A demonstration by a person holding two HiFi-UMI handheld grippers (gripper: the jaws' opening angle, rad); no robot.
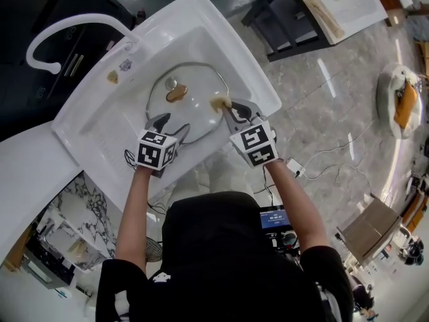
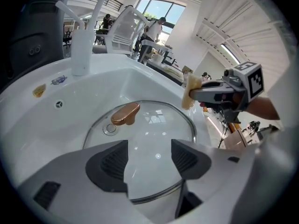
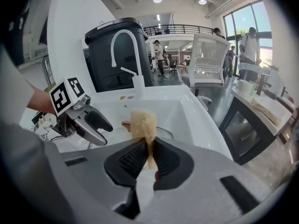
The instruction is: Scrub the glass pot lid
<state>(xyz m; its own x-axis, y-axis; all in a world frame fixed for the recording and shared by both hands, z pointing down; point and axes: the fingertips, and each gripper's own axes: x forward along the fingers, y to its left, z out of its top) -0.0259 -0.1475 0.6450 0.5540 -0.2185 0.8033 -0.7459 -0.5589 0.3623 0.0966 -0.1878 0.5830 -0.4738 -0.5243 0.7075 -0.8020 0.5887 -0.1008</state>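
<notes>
The glass pot lid [image 1: 194,89] lies flat in the white sink [image 1: 87,129]. My left gripper [image 2: 149,158] hovers over its near rim, fingers [image 2: 113,164] spread and empty. My right gripper [image 3: 148,158] pinches a yellow sponge [image 3: 142,122] at the lid's right edge. I judge the scrubbing barely begun, if at all.

Lid [image 1: 194,92] in sink [image 1: 90,123], faucet [image 1: 62,28] behind, sponge [image 1: 219,102] at its right

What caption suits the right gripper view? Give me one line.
A tan sponge pinched in the right claw, near the glass lid lying in the white sink, left claw open alongside.
</notes>
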